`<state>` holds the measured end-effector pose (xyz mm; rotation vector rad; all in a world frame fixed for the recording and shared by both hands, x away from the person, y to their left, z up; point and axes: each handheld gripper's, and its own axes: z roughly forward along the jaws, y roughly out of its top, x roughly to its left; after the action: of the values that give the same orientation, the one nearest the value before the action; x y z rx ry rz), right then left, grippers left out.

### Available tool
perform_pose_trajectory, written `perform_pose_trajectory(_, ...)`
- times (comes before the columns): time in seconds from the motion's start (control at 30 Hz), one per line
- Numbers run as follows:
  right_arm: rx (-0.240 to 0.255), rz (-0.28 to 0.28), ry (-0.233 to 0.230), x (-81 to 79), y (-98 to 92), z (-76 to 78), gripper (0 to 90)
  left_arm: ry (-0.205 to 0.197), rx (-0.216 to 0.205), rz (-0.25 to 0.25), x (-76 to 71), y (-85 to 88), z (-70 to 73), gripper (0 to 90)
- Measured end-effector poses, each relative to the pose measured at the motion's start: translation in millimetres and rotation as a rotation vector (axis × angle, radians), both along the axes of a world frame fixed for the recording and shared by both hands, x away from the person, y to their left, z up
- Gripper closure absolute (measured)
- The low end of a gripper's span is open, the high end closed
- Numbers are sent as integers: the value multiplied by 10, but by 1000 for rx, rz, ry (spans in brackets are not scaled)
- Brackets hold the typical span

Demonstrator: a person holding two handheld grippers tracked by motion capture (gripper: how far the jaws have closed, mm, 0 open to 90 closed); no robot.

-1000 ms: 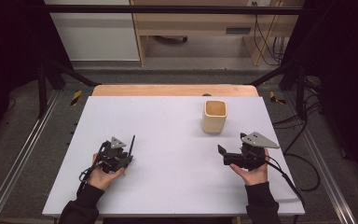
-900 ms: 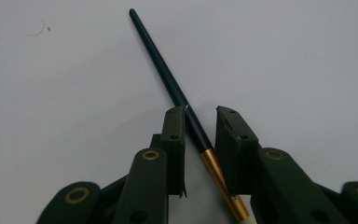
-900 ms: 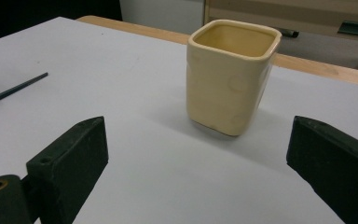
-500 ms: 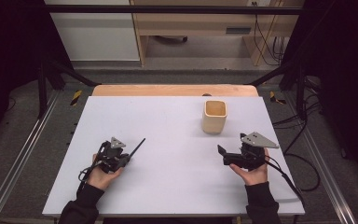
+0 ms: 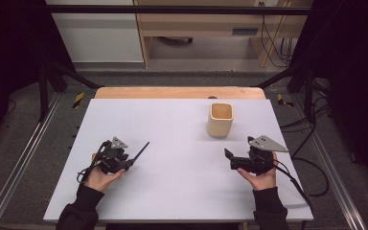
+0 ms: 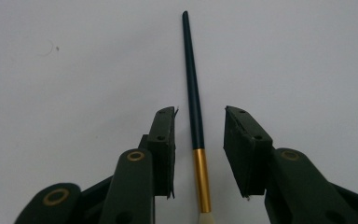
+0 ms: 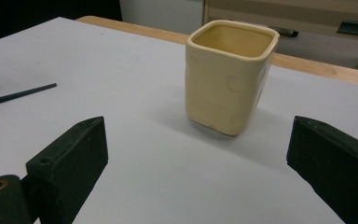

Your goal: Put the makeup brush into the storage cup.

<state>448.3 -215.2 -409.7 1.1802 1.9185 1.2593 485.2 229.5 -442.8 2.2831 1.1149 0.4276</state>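
Observation:
A thin paintbrush (image 6: 193,93) with a dark handle, gold ferrule and pale bristles lies on the white table, its handle pointing away. My left gripper (image 6: 199,126) straddles it near the ferrule; the jaws have just been opening, and a gap shows on each side of the brush. From above, the left gripper (image 5: 127,163) sits at the near left with the brush (image 5: 139,152) sticking out up and to the right. My right gripper (image 5: 228,158) rests at the near right, jaws wide open and empty. A cream square cup (image 7: 228,74) stands upright ahead of it.
The cup (image 5: 220,120) stands at the right rear of the white table (image 5: 172,124), apart from both grippers. A wooden strip (image 5: 172,92) runs along the far edge. Metal rails flank the table, and cables (image 5: 311,172) trail off at the right.
The brush, held more upright a second ago, has swung down to the right and now lies along the table. The left jaws have parted from it. The right gripper has not moved.

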Motion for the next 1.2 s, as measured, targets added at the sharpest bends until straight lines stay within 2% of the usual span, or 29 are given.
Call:
perform_pose_trajectory(0.17, -5, 3, 4, 1, -8, 5, 56, 23, 50, -41, 81, -91, 37, 612)
perform_pose_trajectory(0.3, -7, 6, 7, 4, -5, 0, 56, 40, 95, -72, 162, -174, 37, 633)
perform_pose_trajectory(0.5, -6, 10, 9, 4, -7, 1, 56, 72, 141, -85, 266, -241, -19, 674)
perform_pose_trajectory(0.6, -5, 12, 9, 4, -8, 2, 56, 91, 153, -89, 294, -244, -56, 699)
perform_pose_trajectory(0.87, -2, 12, 15, 6, 1, -2, 56, 103, 164, -86, 302, -254, -91, 760)
perform_pose_trajectory(1.03, -5, 14, 15, 8, -1, -3, 56, 116, 151, -85, 302, -258, -97, 810)
perform_pose_trajectory(1.2, -8, 15, 16, 10, 2, -7, 56, 121, 152, -76, 304, -261, -95, 820)
